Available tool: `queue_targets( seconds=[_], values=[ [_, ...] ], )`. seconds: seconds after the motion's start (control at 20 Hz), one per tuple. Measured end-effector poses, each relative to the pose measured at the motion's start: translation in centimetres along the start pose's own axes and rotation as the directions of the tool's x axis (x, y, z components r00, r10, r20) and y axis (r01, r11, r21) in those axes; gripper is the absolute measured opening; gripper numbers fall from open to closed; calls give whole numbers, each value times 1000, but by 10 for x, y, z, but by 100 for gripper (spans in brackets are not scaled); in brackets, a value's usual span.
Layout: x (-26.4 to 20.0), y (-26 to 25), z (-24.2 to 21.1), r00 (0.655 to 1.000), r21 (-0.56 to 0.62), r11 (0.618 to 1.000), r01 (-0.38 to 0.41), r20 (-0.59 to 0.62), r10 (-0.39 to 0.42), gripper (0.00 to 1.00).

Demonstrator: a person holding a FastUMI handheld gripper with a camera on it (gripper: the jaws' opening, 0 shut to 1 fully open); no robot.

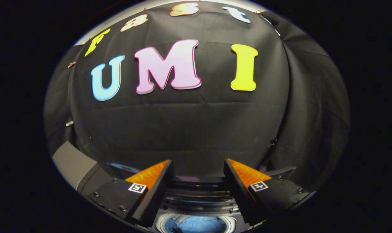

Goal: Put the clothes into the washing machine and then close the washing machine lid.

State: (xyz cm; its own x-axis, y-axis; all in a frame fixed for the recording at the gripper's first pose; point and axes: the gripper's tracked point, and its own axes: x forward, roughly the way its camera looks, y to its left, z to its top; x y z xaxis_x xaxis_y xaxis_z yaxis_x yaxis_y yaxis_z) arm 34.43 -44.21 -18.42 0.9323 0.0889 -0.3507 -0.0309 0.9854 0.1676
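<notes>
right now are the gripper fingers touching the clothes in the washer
Apart. The gripper view shows the open fingers empty, with the blue clothes down in the drum.

I can't tell what the blue clothes [196,224] are, the washing machine [196,207] drum being cut off at bottom centre and flanked by the gripper [197,168] fingers.
</notes>
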Motion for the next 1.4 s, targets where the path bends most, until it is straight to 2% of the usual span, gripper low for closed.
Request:
queue_targets(
  seconds=[0.95, 1.15, 1.4],
  values=[
    [-21, 3, -8, 999, -18, 1000, 25, -28, -25, 100],
    [-48, 3, -18, 999, -19, 999, 29, -22, -30, 100],
    [-57, 5, -23, 999, -16, 999, 40, -25, -41, 100]
  ],
)
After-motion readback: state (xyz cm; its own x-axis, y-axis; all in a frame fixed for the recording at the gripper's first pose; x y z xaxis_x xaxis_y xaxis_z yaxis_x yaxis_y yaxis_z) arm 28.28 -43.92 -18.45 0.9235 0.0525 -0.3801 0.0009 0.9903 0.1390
